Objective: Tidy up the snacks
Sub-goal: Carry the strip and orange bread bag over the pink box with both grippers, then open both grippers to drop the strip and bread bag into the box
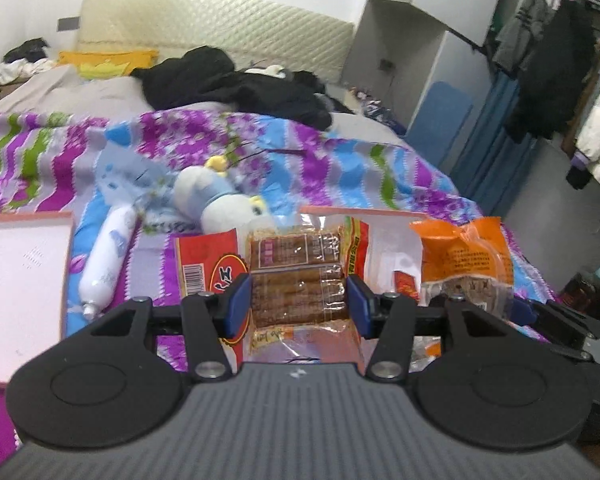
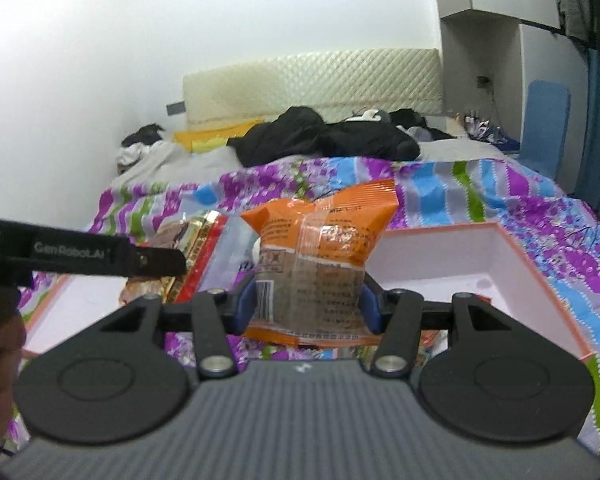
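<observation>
1. Left wrist view: the left hand-held gripper clamps a red-edged packet of brown snack sticks above the floral bedspread.
2. Right wrist view: the right hand-held gripper grips an orange snack bag just beside a pink-rimmed white box.

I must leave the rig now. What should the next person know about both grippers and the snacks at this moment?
Left gripper: shut on the red snack pack with brown sticks, held above the bed.
Right gripper: shut on the orange snack bag, also lifted.
Two pink-rimmed white boxes lie open on the flowered blanket: the left box and the right box. In the right box only a small red item shows near the gripper.
Done: both snacks picked up.
Left: place each one in a box. Which box is meant for which, the pictures do not tell.
</observation>
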Demonstrator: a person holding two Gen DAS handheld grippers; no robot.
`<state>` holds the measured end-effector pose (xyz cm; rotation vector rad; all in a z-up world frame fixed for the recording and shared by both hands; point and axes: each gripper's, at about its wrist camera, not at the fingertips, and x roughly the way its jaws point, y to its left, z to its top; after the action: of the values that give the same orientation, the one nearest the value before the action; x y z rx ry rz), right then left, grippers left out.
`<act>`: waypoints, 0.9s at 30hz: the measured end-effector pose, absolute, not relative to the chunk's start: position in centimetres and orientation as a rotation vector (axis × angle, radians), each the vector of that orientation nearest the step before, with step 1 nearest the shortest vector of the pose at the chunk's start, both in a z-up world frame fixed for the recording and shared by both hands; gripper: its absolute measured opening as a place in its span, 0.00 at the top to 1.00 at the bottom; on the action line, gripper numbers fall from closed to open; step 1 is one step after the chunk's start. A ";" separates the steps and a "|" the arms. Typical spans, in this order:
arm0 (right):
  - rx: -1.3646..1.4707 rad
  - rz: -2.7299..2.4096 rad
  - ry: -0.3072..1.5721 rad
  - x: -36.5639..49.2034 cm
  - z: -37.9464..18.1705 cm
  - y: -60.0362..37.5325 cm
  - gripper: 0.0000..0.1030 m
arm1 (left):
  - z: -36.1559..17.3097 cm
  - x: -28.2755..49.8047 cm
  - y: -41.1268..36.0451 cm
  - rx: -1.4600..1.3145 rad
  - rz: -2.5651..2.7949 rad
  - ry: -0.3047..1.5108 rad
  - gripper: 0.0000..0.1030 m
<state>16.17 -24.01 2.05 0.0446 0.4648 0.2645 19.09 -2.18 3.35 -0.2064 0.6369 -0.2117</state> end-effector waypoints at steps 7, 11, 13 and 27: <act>0.031 0.199 0.484 17.7 2.5 -27.3 0.46 | 4.2 21.0 -7.1 -0.181 -0.303 0.658 0.45; 0.050 0.144 0.521 19.2 1.5 -29.4 0.46 | 3.8 23.3 -9.7 -0.165 -0.350 0.679 0.45; 0.059 0.127 0.537 20.0 0.9 -30.4 0.46 | 3.5 24.6 -10.9 -0.164 -0.370 0.691 0.45; 0.119 0.057 0.711 26.4 -6.0 -36.1 0.46 | -3.1 35.6 -18.7 -0.108 -0.435 0.874 0.45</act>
<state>26.45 -36.14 -5.97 0.1194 0.7109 0.0569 35.59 -18.70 -3.11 -0.1080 0.8741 -0.4347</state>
